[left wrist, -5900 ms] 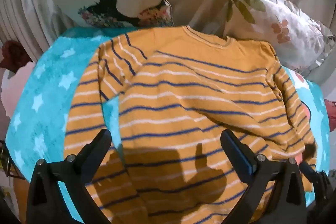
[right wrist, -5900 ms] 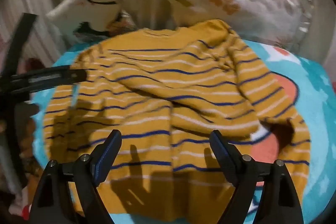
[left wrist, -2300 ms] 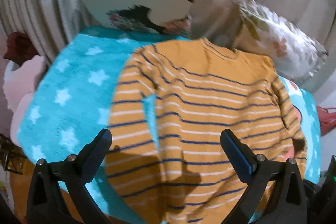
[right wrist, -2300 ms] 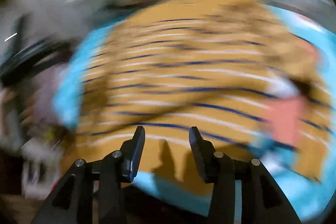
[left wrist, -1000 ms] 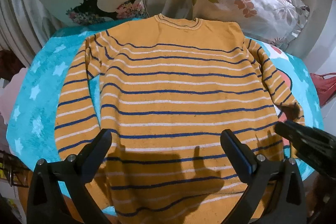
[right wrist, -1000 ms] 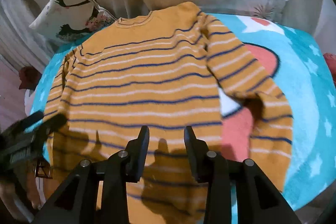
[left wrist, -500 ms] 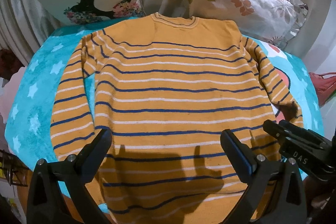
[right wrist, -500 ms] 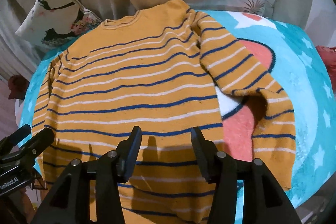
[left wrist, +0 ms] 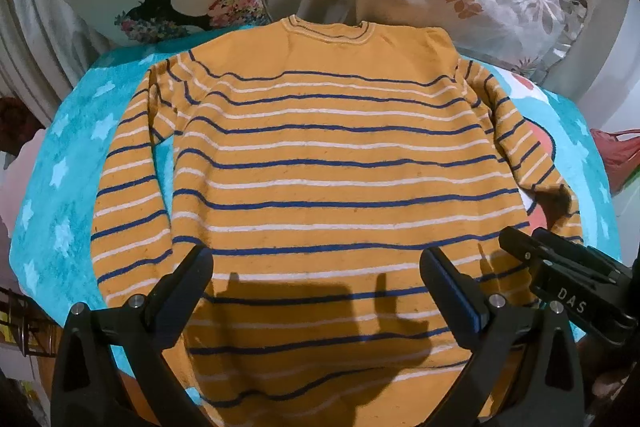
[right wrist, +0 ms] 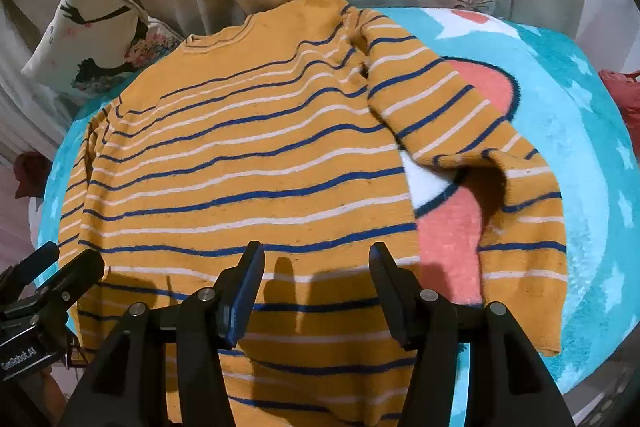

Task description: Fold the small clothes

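On the turquoise star-print blanket (left wrist: 60, 163), between two cushions at the far edge, the orange striped sweater (left wrist: 320, 167) lies face-down and nearly flat, neckband away from us, hem toward the grippers. We see the left gripper (left wrist: 316, 275) with its jaws spread wide above the hem, nothing between them. The right gripper (right wrist: 316, 279) hangs over the lower body panel; its jaws are opening, and no cloth sits between the pads, only their shadow on the knit.

We judge the step in hand to be the first fold, with the sleeves to come in. The right sleeve (right wrist: 520, 195) bends at the elbow and humps up off the blanket, so we would flatten it or take it at the cuff, pinching one layer of knit only, not the blanket pile beneath. The left sleeve (left wrist: 128, 187) runs straight alongside the body and needs less care. Each sleeve should be carried across along the stripes, which keeps the fold line square to the hem.

Compared with the view nearly six seconds earlier, the sweater is no longer rumpled and creased diagonally: the body is now spread smooth and the collar squared. A second ago the right jaws stood closer together.
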`<state>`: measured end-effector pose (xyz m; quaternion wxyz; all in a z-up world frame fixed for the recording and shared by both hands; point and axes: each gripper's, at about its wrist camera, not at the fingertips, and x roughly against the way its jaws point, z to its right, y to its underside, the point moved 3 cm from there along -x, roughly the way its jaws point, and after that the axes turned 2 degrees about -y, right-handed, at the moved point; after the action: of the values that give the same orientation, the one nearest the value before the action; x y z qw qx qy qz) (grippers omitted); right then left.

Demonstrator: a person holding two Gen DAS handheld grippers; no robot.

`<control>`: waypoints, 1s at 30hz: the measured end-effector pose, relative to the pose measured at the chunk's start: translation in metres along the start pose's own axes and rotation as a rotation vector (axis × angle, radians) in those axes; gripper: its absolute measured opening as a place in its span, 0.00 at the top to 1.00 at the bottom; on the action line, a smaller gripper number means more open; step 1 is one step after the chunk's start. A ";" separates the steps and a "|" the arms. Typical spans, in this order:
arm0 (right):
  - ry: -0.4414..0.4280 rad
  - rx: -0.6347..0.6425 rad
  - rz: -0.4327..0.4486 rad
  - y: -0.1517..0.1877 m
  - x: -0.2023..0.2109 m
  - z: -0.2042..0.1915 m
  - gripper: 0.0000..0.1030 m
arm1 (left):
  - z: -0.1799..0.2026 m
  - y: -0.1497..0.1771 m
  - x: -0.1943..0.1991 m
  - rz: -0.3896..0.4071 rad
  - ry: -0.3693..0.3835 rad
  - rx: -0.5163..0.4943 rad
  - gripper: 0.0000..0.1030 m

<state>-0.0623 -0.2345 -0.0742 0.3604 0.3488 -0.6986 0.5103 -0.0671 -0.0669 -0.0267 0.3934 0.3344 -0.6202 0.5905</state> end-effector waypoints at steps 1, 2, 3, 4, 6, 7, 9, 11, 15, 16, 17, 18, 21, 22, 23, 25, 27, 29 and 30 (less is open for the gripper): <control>0.000 0.004 0.001 -0.001 0.000 -0.002 0.43 | -0.002 -0.001 -0.002 -0.004 0.004 0.005 0.00; 0.001 0.007 0.004 -0.001 0.000 -0.004 0.43 | -0.005 -0.003 -0.004 -0.008 0.011 0.011 0.00; 0.005 0.010 0.007 -0.002 0.000 -0.006 0.43 | -0.007 -0.004 -0.005 -0.011 0.014 0.013 0.00; 0.009 0.010 0.009 -0.003 0.000 -0.009 0.42 | -0.010 -0.006 -0.006 -0.013 0.016 0.013 0.00; 0.011 0.005 0.011 -0.006 -0.001 -0.014 0.41 | -0.016 -0.009 -0.009 -0.017 0.014 0.012 0.00; 0.012 0.003 0.011 -0.006 -0.003 -0.017 0.40 | -0.021 -0.010 -0.011 -0.019 0.015 0.009 0.00; 0.019 -0.001 0.012 -0.008 -0.006 -0.027 0.40 | -0.034 -0.013 -0.014 -0.025 0.016 0.008 0.00; 0.026 -0.006 0.006 -0.010 -0.010 -0.037 0.40 | -0.052 -0.015 -0.015 -0.027 0.017 0.018 0.00; 0.039 0.001 -0.001 -0.014 -0.017 -0.064 0.40 | -0.105 -0.012 -0.022 -0.047 0.004 0.063 0.00; 0.042 -0.001 -0.001 -0.014 -0.019 -0.072 0.40 | -0.121 -0.008 -0.028 -0.070 0.001 0.076 0.00; 0.043 -0.002 -0.002 -0.015 -0.021 -0.077 0.40 | -0.132 -0.004 -0.033 -0.090 -0.001 0.084 0.00; 0.045 -0.004 -0.007 -0.014 -0.024 -0.084 0.40 | -0.146 0.001 -0.040 -0.116 0.000 0.094 0.00; 0.048 -0.006 -0.024 -0.013 -0.032 -0.105 0.40 | -0.167 0.010 -0.056 -0.163 0.014 0.089 0.01; 0.053 -0.003 -0.030 -0.012 -0.035 -0.114 0.40 | -0.171 0.011 -0.060 -0.172 0.034 0.088 0.18; 0.057 -0.002 -0.034 -0.011 -0.037 -0.120 0.40 | -0.175 0.012 -0.063 -0.190 0.055 0.090 0.32; 0.068 -0.001 -0.043 -0.008 -0.041 -0.131 0.40 | -0.186 0.014 -0.070 -0.235 0.078 0.104 0.81; 0.081 0.003 -0.047 -0.007 -0.042 -0.141 0.40 | -0.204 0.012 -0.069 -0.237 0.150 0.163 0.88; 0.094 0.009 -0.042 -0.008 -0.042 -0.149 0.40 | -0.231 0.009 -0.069 -0.234 0.181 0.238 0.89; 0.097 0.011 -0.039 -0.008 -0.041 -0.153 0.40 | -0.243 0.006 -0.069 -0.223 0.167 0.254 0.93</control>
<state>-0.0123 -0.0835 -0.0723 0.4018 0.3391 -0.6705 0.5235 -0.0181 0.1717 -0.0921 0.4612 0.3980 -0.4649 0.6424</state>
